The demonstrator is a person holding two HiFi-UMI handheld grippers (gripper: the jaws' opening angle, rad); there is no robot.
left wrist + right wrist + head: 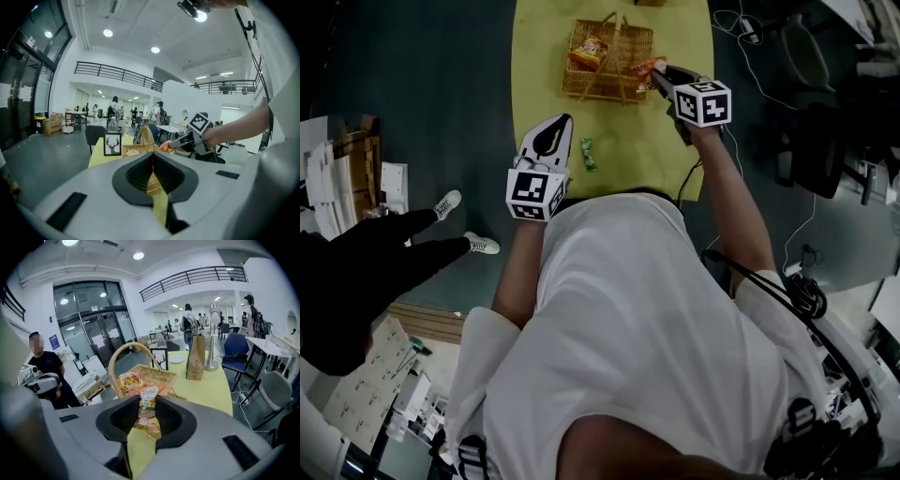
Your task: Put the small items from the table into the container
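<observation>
A wicker basket (623,42) with a tall handle stands at the far end of the yellow table (647,150), and one yellow-orange snack packet (589,53) lies in it. My right gripper (657,77) hangs at the basket's right rim, shut on an orange snack packet (645,67). In the right gripper view that packet (147,397) sits upright between the jaws, in front of the basket (157,373). My left gripper (563,122) is shut and empty over the table's near left part. A small green packet (587,155) lies on the table just right of it.
Beyond the basket stand a framed deer picture (160,357), a brown paper bag (196,357) and a clear bottle (214,345). A person in black (47,376) stands left of the table. Chairs (236,350) and cables are to the right.
</observation>
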